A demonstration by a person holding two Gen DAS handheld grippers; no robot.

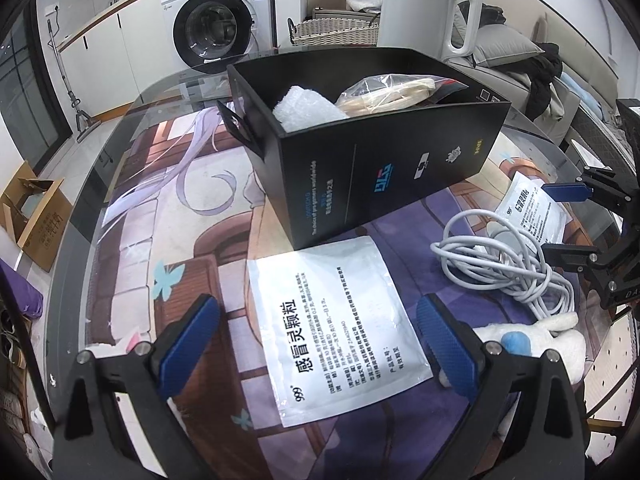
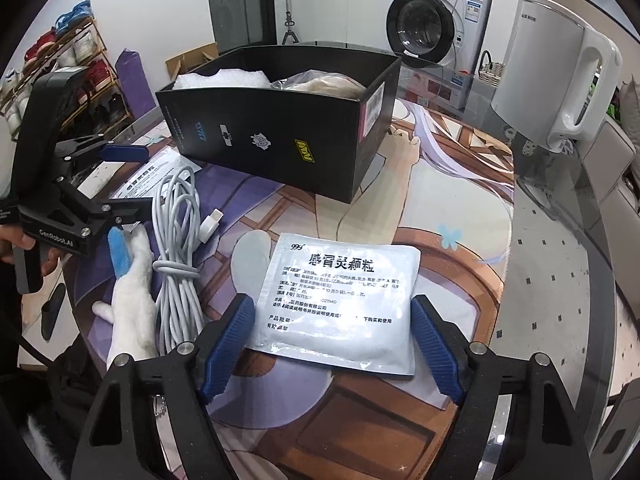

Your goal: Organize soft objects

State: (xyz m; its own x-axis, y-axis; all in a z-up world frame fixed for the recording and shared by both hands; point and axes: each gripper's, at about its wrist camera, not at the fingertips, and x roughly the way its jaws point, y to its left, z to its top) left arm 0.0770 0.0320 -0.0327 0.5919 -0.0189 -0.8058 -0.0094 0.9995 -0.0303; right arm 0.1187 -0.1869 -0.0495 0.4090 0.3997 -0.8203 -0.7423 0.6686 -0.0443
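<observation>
A black box (image 1: 384,184) (image 2: 280,140) stands on the table, holding a white bubble-wrap roll (image 1: 304,110) (image 2: 220,79) and a clear bag of beige cord (image 1: 388,94) (image 2: 320,82). A white medicine sachet (image 1: 340,328) (image 2: 340,304) lies flat in front of it. My left gripper (image 1: 320,344) (image 2: 132,184) is open just above the sachet. My right gripper (image 2: 332,344) (image 1: 560,220) is open, its fingers either side of the sachet's near edge. A coiled white cable (image 1: 508,264) (image 2: 180,248), a white plush toy (image 1: 536,340) (image 2: 132,288) and a second sachet (image 1: 532,212) (image 2: 148,172) lie beside it.
A white electric kettle (image 1: 428,12) (image 2: 552,76) stands behind the box. The round glass table (image 1: 120,168) (image 2: 560,280) has an anime mat under it. A washing machine (image 1: 220,20) (image 2: 436,20), wicker basket (image 1: 336,32), sofa and shoe rack (image 2: 60,72) surround the table.
</observation>
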